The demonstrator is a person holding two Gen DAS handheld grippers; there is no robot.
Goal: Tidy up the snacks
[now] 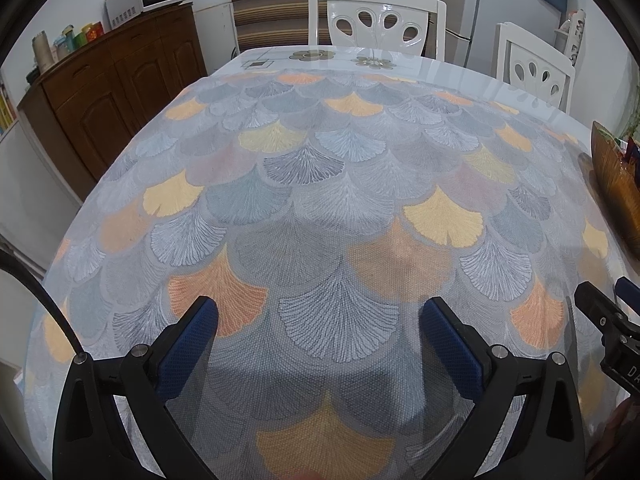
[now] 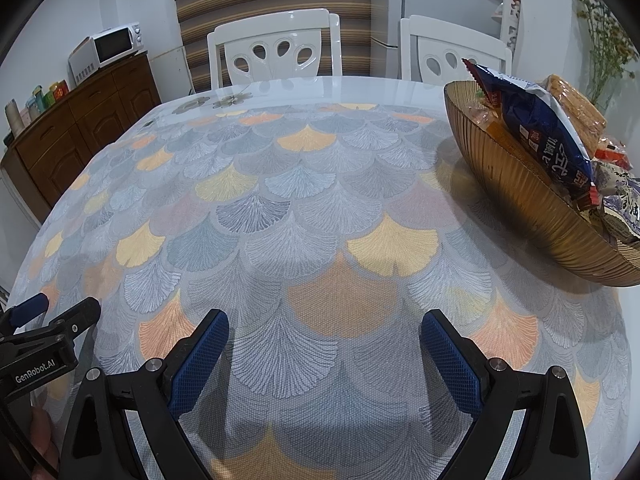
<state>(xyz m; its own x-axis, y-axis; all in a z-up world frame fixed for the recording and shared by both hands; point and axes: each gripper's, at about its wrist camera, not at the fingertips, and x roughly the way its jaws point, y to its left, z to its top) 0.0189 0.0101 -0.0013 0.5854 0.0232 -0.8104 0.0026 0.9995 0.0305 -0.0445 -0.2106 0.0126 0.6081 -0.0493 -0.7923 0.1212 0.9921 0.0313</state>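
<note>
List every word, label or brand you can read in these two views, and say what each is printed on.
"GenRobot.AI": white print on the black body of the left gripper, seen in the right wrist view.
"DA": cut-off white letters on the black right gripper, at the left wrist view's edge.
Blue foil snack bag in the ribbed amber glass bowl: large white characters, sideways, not legible.
Other wrappers: too small.

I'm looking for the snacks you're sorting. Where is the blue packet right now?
In the right wrist view, the blue packet sits far right in the amber ribbed bowl on the patterned tablecloth, leaning beside a stack of crackers.
</note>
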